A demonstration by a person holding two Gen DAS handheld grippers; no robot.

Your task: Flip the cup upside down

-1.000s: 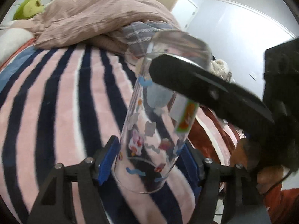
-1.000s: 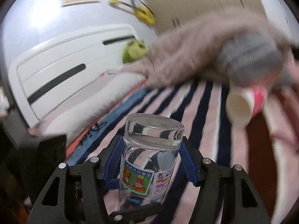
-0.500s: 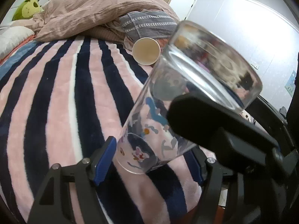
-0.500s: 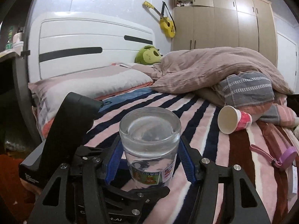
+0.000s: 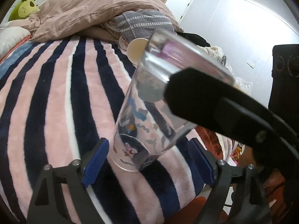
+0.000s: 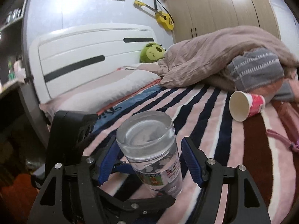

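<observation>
A clear glass cup with cartoon prints stands upside down on the striped blanket, thick base up, leaning a little. It also shows in the left wrist view. My right gripper is open, its blue pads on either side of the glass with gaps. My left gripper is open around the glass near its rim, pads apart from it. The right gripper's black finger crosses in front of the glass in the left wrist view.
A paper cup lies on its side by the grey striped pillow. A crumpled beige duvet and green plush toy lie near the white headboard. A pink strap lies at right.
Both grippers have opened and let go of the glass. The glass has settled mouth down on the blanket, more upright than before.
</observation>
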